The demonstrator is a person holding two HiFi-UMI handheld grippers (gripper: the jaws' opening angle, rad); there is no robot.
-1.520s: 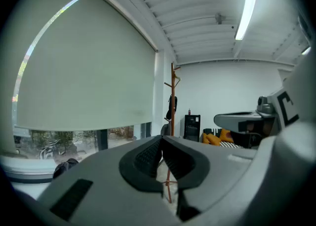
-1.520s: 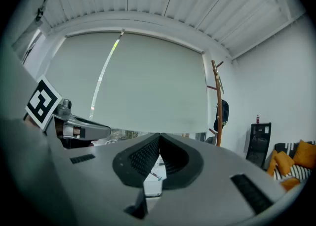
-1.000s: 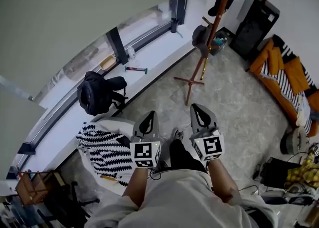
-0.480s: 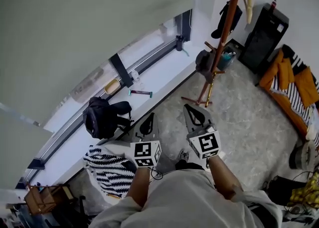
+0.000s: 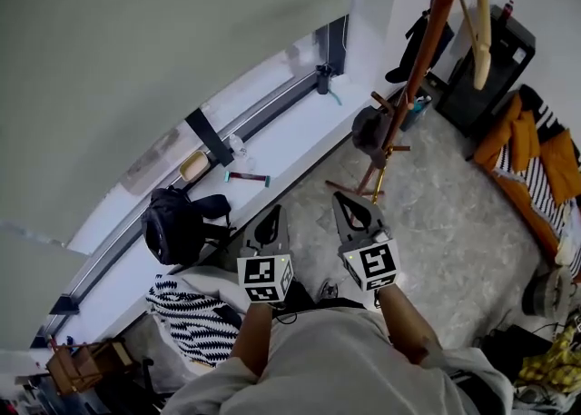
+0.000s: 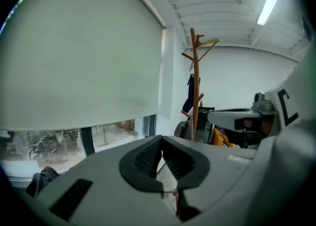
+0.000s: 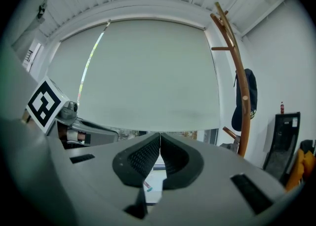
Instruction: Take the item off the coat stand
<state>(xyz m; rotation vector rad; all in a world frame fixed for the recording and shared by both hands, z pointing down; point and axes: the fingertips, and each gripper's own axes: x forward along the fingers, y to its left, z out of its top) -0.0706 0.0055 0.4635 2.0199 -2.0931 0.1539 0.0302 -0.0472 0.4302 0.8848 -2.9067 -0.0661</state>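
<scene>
A tall wooden coat stand [image 5: 413, 68] rises ahead and to the right on the stone floor. A dark item [image 5: 419, 36] hangs from an upper peg, a grey cap [image 5: 368, 129] from a lower one, and a pale wooden hanger [image 5: 479, 23] near the top. My left gripper [image 5: 270, 215] and right gripper [image 5: 348, 204] are held side by side in front of me, short of the stand's foot, both shut and empty. The left gripper view shows the stand [image 6: 195, 86] beyond the closed tips [image 6: 161, 138]. In the right gripper view the stand [image 7: 239, 96] is off to the right of the tips [image 7: 160, 135].
A long white window ledge [image 5: 290, 132] runs on the left with a black backpack [image 5: 172, 222] and a small tool [image 5: 247, 177] on it. A striped cloth [image 5: 200, 318] lies near my left. A black cabinet [image 5: 490, 68] and orange and striped clothes [image 5: 536, 154] lie right of the stand.
The stand has come nearer and looms higher in the head view; both grippers have moved forward toward its foot. Both jaws stay shut.
</scene>
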